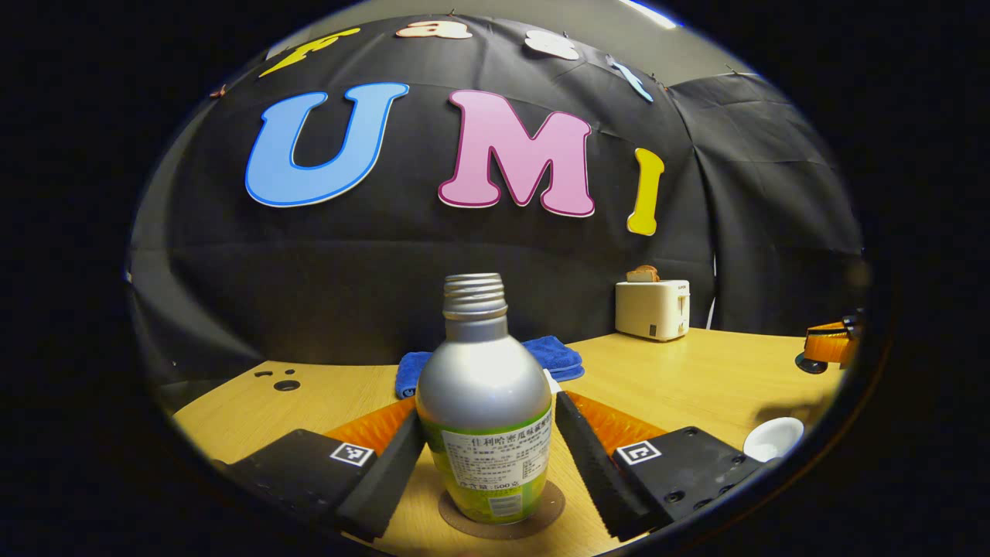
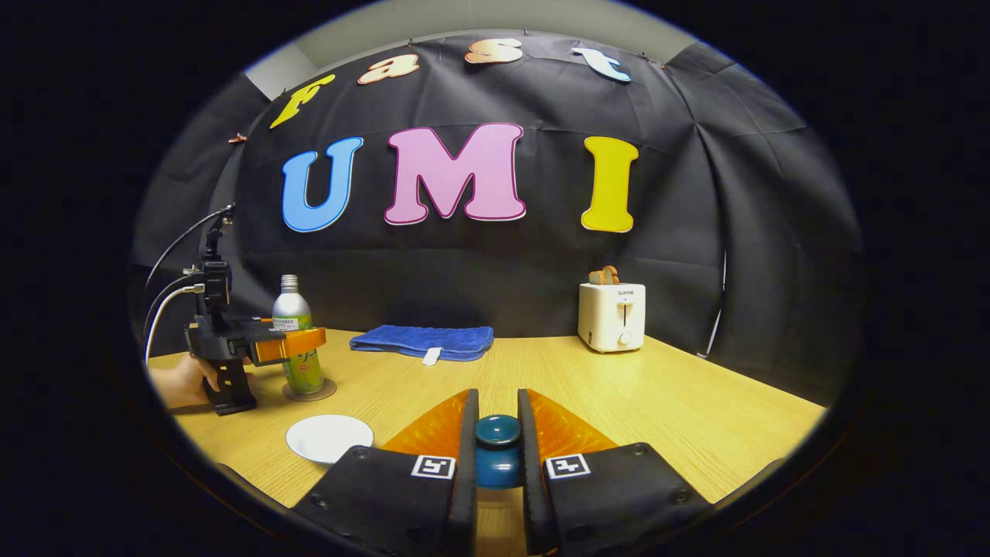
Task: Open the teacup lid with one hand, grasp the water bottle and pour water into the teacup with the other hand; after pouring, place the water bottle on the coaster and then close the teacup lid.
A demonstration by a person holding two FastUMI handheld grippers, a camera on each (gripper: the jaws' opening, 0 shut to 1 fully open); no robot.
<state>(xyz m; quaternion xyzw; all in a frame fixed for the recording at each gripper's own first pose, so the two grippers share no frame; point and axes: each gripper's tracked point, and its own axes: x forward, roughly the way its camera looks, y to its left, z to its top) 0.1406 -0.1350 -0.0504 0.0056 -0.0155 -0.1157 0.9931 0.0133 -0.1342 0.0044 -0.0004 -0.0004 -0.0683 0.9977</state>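
Observation:
The silver water bottle (image 1: 486,402) with a green label and no cap stands upright on a round brown coaster (image 1: 541,514). My left gripper (image 1: 489,422) has a finger on each side of it, both pads against its body. In the right gripper view the water bottle (image 2: 294,325) and coaster (image 2: 329,391) sit at the far left, with the left gripper (image 2: 290,344) and a hand around them. My right gripper (image 2: 495,433) is shut on a dark blue teacup lid (image 2: 497,449), gripping its knob. What lies below the lid is hidden.
A white round dish (image 2: 329,437) lies on the wooden table (image 2: 696,418) left of my right gripper; the dish (image 1: 773,439) is also at the right of the left gripper view. A folded blue towel (image 2: 421,340) and a white toaster (image 2: 613,316) stand at the back.

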